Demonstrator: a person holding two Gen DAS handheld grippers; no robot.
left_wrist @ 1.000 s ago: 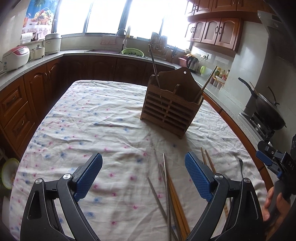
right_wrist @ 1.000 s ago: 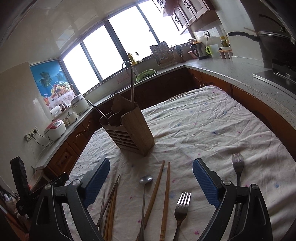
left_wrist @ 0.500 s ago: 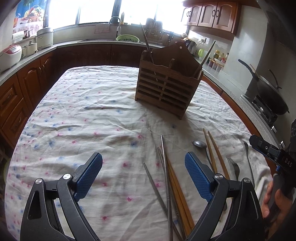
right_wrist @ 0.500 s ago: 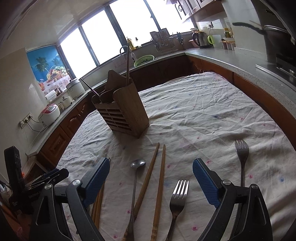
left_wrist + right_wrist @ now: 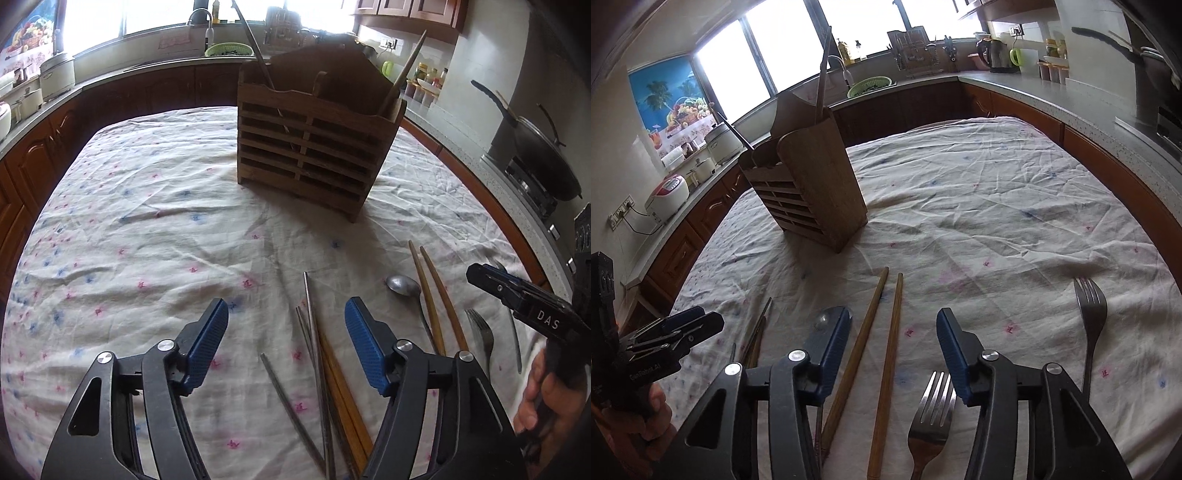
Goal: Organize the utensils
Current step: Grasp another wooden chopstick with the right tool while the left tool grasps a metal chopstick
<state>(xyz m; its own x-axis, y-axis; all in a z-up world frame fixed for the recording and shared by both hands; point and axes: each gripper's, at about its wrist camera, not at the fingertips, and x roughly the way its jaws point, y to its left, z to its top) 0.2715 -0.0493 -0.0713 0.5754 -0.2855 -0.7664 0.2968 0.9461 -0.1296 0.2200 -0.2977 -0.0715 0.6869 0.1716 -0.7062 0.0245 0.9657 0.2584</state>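
A slatted wooden utensil holder [image 5: 314, 147] [image 5: 809, 192] stands on the cloth-covered table with a metal chopstick and a wooden one in it. My left gripper [image 5: 286, 325] hangs over a bundle of metal and wooden chopsticks [image 5: 325, 373]; its jaws are closing, pads apart from the sticks. My right gripper [image 5: 894, 332] is closing above two wooden chopsticks [image 5: 882, 339], pads clear of them. A spoon [image 5: 404, 286] [image 5: 825, 319], partly behind the right gripper's left pad, lies beside them. One fork [image 5: 932, 413] lies under the right pad, another fork [image 5: 1089, 317] farther right.
The flowered tablecloth [image 5: 147, 221] is wrinkled. Kitchen counters with wooden cabinets ring the table; a wok [image 5: 543, 158] sits on the stove at right, rice cookers [image 5: 668, 192] at left. A hand [image 5: 546, 395] holds the right gripper's handle.
Both grippers have dropped closer to the table and moved toward the holder. The jaws of both have narrowed, the right more than the left. The utensils lie where they were.
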